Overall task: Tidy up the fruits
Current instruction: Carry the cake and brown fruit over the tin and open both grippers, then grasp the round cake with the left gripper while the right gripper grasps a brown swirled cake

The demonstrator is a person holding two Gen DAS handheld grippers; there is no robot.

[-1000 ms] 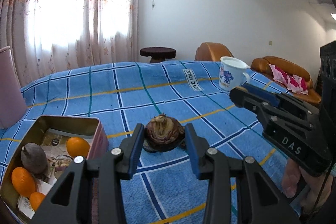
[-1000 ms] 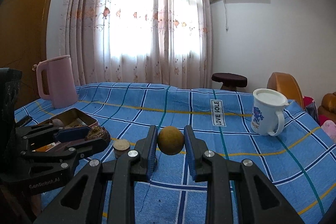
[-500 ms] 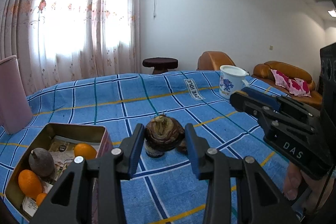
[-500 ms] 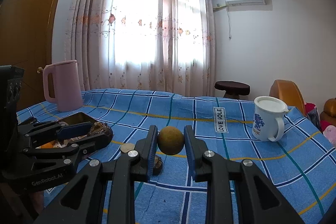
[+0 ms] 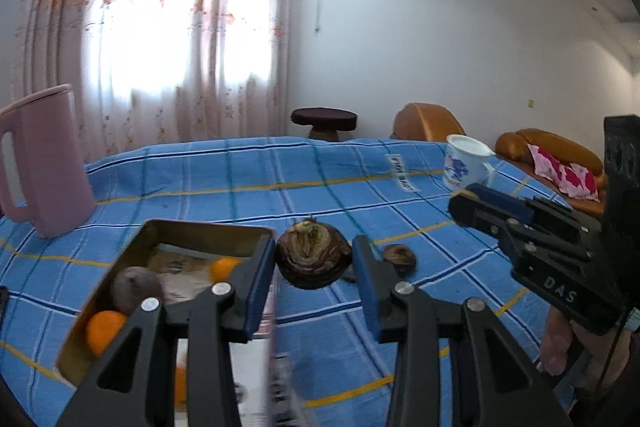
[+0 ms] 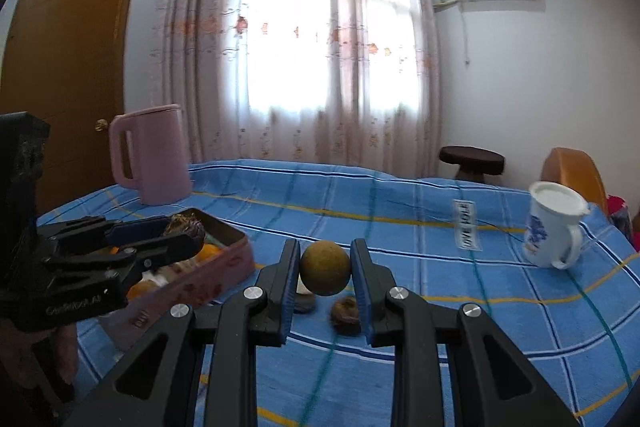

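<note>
My left gripper is shut on a dark, wrinkled brown fruit, held above the blue checked cloth beside the open metal tin. Oranges and a dull purple fruit lie in the tin. In the right wrist view my right gripper is shut on a round olive-brown fruit, clear of the cloth. Below it lie a small brown fruit and a flat pale-topped piece. The left gripper hovers over the tin there.
A pink jug stands at the back left of the bed. A white mug with blue print stands at the right. The other gripper and the hand holding it sit at the right of the left wrist view.
Both grippers rose with their fruits and swung left toward the tin. The left one now sits beside the tin's rim; the pink jug has come into its view.
</note>
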